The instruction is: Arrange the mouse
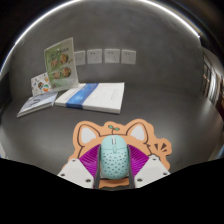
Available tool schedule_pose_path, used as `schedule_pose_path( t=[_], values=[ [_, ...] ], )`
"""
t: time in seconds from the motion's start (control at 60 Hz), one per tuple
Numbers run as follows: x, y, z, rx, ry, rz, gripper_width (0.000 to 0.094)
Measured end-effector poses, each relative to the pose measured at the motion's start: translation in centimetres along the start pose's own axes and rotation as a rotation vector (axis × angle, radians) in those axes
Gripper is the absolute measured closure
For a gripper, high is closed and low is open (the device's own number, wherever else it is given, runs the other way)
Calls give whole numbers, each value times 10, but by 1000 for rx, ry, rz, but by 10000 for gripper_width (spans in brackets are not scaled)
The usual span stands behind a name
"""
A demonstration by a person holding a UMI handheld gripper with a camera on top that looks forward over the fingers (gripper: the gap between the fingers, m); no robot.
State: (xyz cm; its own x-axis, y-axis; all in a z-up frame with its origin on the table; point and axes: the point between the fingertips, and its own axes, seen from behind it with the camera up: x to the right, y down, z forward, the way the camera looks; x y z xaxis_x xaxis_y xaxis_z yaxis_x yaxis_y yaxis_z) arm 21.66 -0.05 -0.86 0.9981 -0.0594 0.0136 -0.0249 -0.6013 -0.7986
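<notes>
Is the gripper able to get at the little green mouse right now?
Probably yes. The mouse already sits between the gripper fingers, on the fox-shaped mouse pad, and nothing blocks it. Whether the fingers press on it yet is hard to tell.

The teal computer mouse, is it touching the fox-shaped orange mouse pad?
Touching. The gripper view shows the teal computer mouse lying on the fox-shaped orange mouse pad, whose ears stick out beyond it. The mouse sits between the gripper's jaws.
</notes>
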Motion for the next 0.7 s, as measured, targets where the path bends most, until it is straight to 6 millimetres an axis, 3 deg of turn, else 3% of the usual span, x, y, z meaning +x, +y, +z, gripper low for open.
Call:
schedule_pose_path(
  t=[0.067, 0.083, 0.1, 0.2, 0.283, 0.3, 0.333, 0.483, 0.583, 0.7],
  values=[
    [0, 2, 3, 4, -1, -4, 501],
    [0, 2, 3, 1, 0, -1, 423],
    [0, 2, 3, -2, 0, 4, 473],
    [-2, 3, 3, -35, -19, 37, 377],
    [-9, -3, -9, -4, -68, 56, 94],
    [-10, -4, -14, 1, -73, 55, 37],
    [-14, -5, -26, 13, -94, 50, 91],
    [-29, 3, -105, 33, -191, 32, 93],
    [-26, 16, -156, 57, -212, 20, 94],
    [-15, 37, -197, 63, -198, 11, 96]
  ],
)
